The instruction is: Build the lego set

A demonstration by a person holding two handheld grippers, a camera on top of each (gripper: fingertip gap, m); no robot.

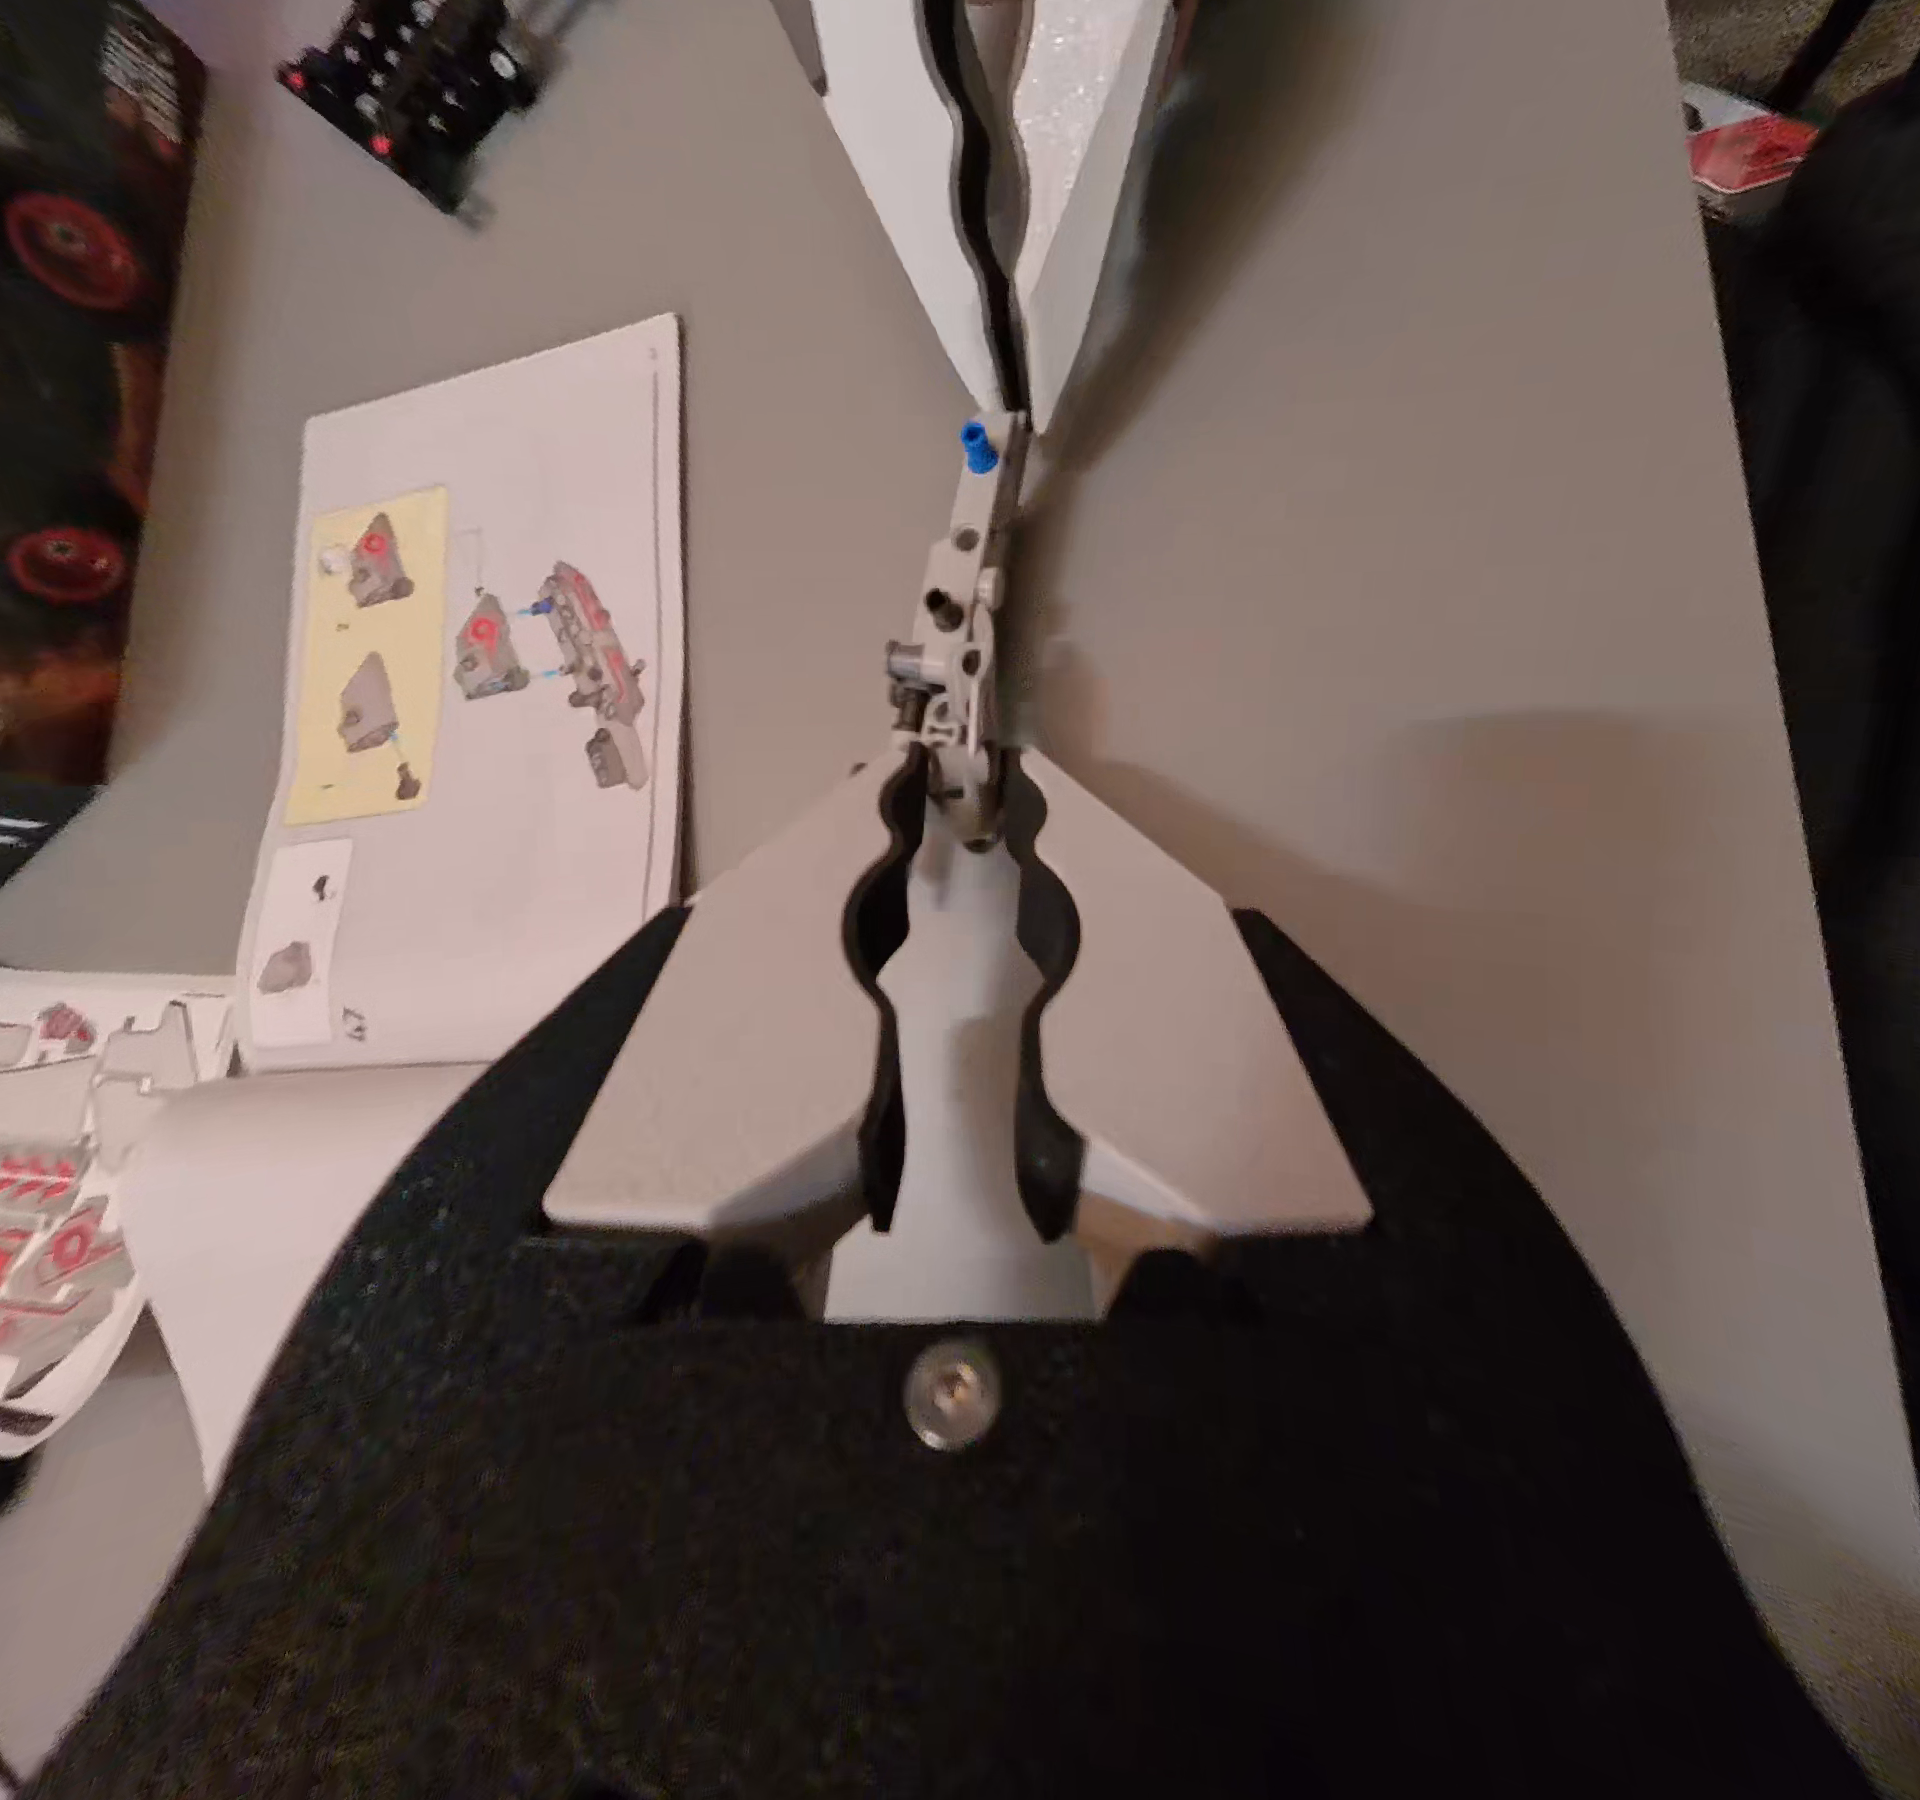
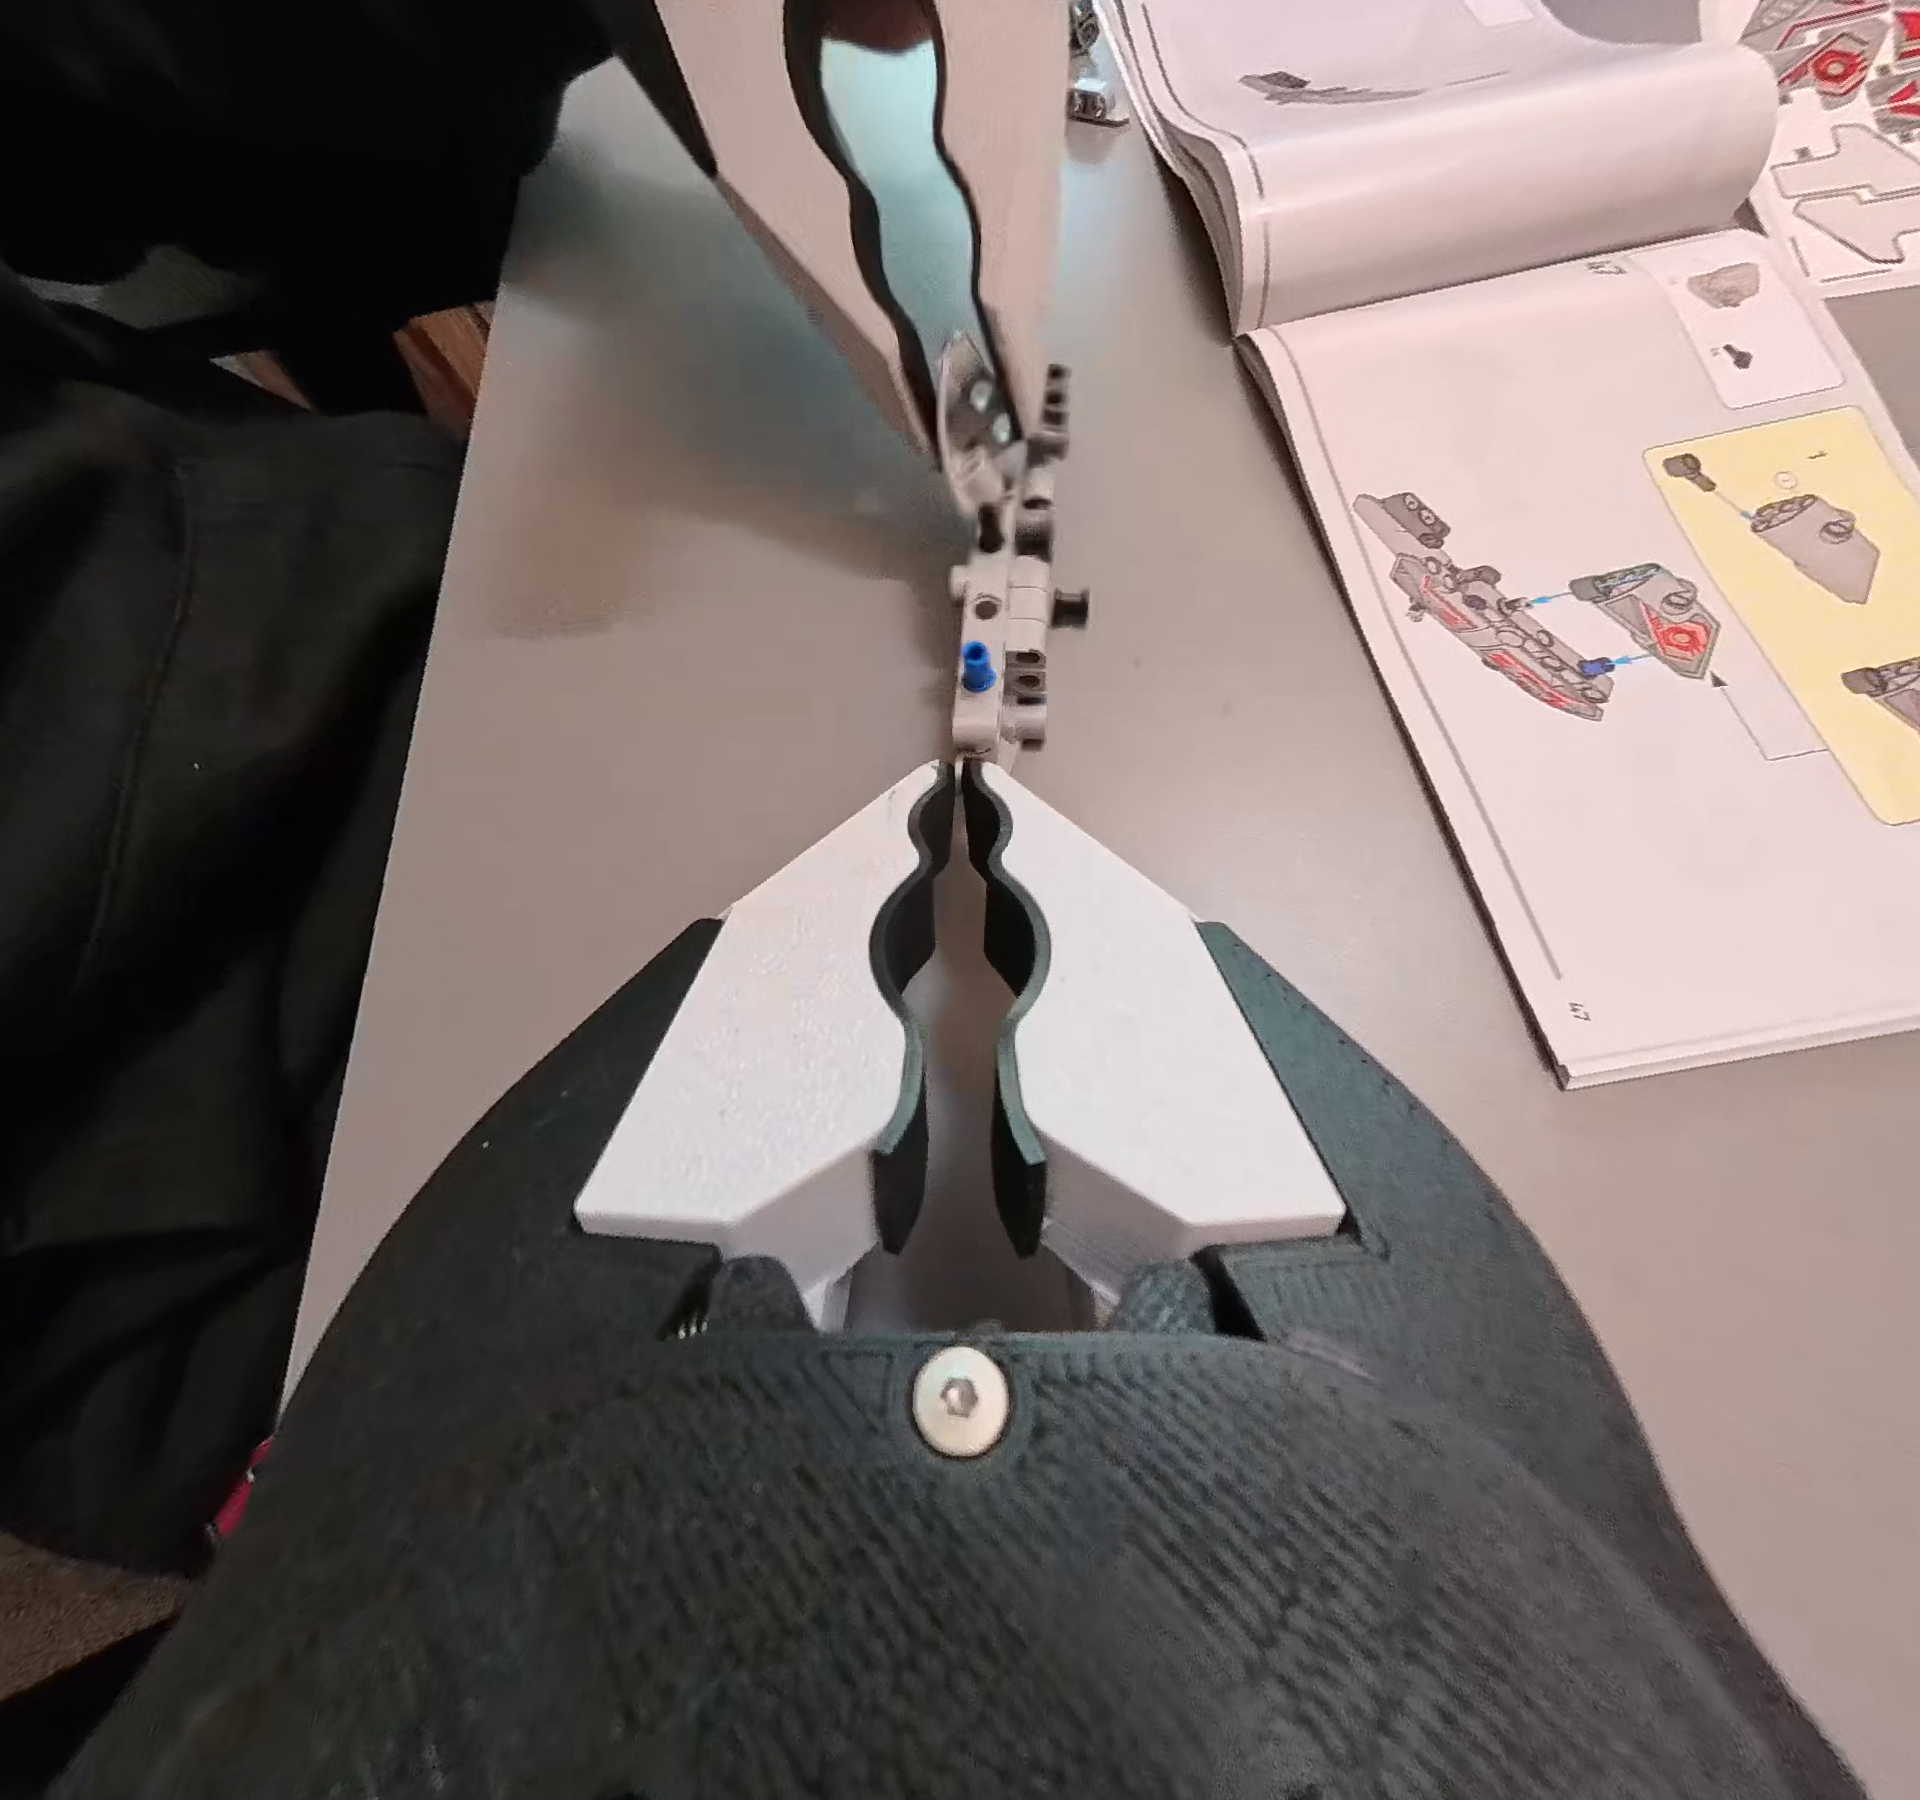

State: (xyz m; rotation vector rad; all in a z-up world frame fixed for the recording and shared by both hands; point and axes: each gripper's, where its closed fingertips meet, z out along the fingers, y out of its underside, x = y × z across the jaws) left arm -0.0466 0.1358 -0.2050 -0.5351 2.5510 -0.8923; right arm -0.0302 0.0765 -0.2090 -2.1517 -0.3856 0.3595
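A slim grey lego assembly (image 1: 961, 628) with a blue pin (image 1: 977, 449) and black pins is held in the air between both grippers, above the grey table (image 1: 1351, 503). My left gripper (image 1: 958, 782) is shut on its near end. My right gripper (image 1: 1013, 405) comes in from the top of the left wrist view and is shut on its far end, by the blue pin. In the right wrist view my right gripper (image 2: 961, 771) pinches the assembly (image 2: 997, 618) just below the blue pin (image 2: 975, 664), and my left gripper (image 2: 977, 420) holds the other end.
An open instruction booklet (image 1: 499, 690) (image 2: 1558, 659) lies beside the grippers, with a sticker sheet (image 1: 52, 1231) (image 2: 1849, 88) past it. A black lego model (image 1: 426, 46) and the dark set box (image 1: 73, 400) stand far left. The table edge and a person's dark clothing (image 2: 156, 711) are close.
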